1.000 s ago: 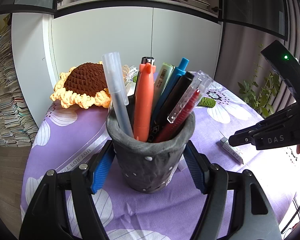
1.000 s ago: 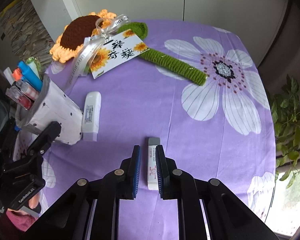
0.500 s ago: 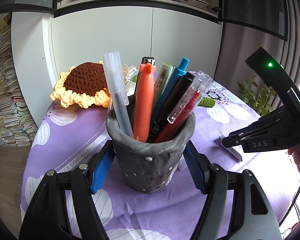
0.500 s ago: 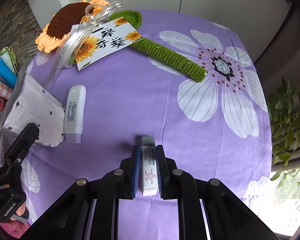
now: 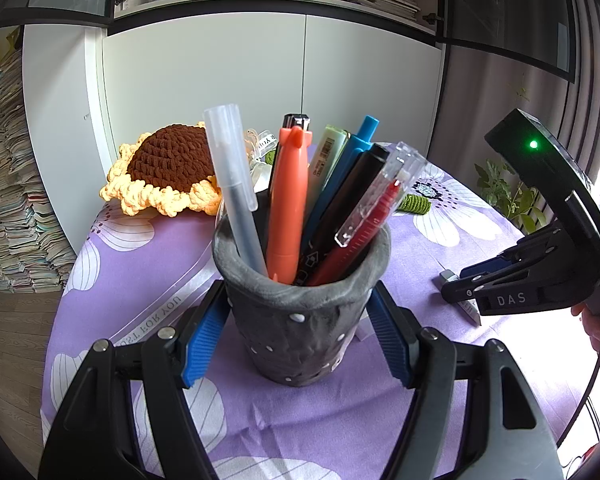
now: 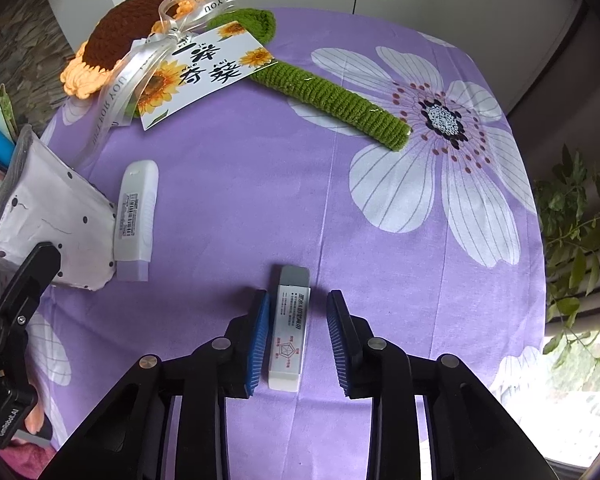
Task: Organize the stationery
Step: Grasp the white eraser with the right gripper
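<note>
Eraser [image 6: 289, 330], white in a printed sleeve, lies flat on the purple cloth toward the table's near edge, between the pads of my right tool [image 6: 298, 338]. Those jaws have just been opening; both pads stand clear of it. My left tool [image 5: 298, 334] is clamped on the grey pen holder [image 5: 300, 312], crammed with pens. Risks: closing off-centre would pivot the eraser or pinch the cloth. The holder looks full; forcing the eraser in could tip it. A white correction tape [image 6: 136, 216] lies against the holder's base.
</note>
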{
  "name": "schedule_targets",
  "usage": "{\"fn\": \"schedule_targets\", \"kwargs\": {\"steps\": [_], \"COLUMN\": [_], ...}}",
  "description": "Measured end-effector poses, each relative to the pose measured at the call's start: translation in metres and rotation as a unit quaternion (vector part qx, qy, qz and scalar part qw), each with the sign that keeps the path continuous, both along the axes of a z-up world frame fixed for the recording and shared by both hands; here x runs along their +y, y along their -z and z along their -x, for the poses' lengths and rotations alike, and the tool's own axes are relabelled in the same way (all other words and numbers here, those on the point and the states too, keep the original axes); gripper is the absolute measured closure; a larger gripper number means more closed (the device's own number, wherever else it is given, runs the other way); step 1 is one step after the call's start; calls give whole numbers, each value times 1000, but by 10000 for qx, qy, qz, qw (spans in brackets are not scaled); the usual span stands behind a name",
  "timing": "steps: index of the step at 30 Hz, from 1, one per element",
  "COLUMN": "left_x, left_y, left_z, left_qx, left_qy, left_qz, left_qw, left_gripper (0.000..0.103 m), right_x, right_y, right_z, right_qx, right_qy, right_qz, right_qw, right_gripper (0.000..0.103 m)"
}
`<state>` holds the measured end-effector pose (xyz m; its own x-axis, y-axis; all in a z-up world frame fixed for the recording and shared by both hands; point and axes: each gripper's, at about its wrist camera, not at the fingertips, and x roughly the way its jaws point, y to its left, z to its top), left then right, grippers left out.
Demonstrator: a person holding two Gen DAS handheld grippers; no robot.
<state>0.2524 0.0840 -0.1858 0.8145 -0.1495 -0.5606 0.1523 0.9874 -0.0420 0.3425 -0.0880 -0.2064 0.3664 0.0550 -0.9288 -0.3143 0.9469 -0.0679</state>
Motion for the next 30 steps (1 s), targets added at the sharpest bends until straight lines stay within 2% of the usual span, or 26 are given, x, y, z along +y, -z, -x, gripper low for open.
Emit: {"fn": "schedule_targets", "kwargs": {"steps": [3,7,16,20,23,27,30], "left_x": [0,0,0,0,0,0,1], "left_y": [0,0,0,0,0,0,0], "left_z": [0,0,0,0,0,0,-1], "left_qx": [-1,-1,-2,-2,-2,1,-2], "left_qy": [-1,0,0,0,-3,-6,-9], "left_qz": [-3,-4,-5,-3,-23,-25,-41], "left_qw": [10000,10000,10000,10000,10000,10000,10000], "left_gripper": [34,34,34,33,33,33,33], "right_x": [3,8,21,13,2,-8,-14], "right_y": [-2,-16,-42,-41,-32,-20,-16], "right_z": [2,15,37,31,21,14,12], "right_qx": [-156,-496,-844,-755,-595,-329,-291], "right_qy": [-53,-91,-396,-349,-147,14,111], "right_qz": [54,93,-37,-185,-95,-120,-149], "right_qw": [9998,9987,9956,9964,9981,9994,9994], "right_gripper": [85,86,86,86,86,75,71]}}
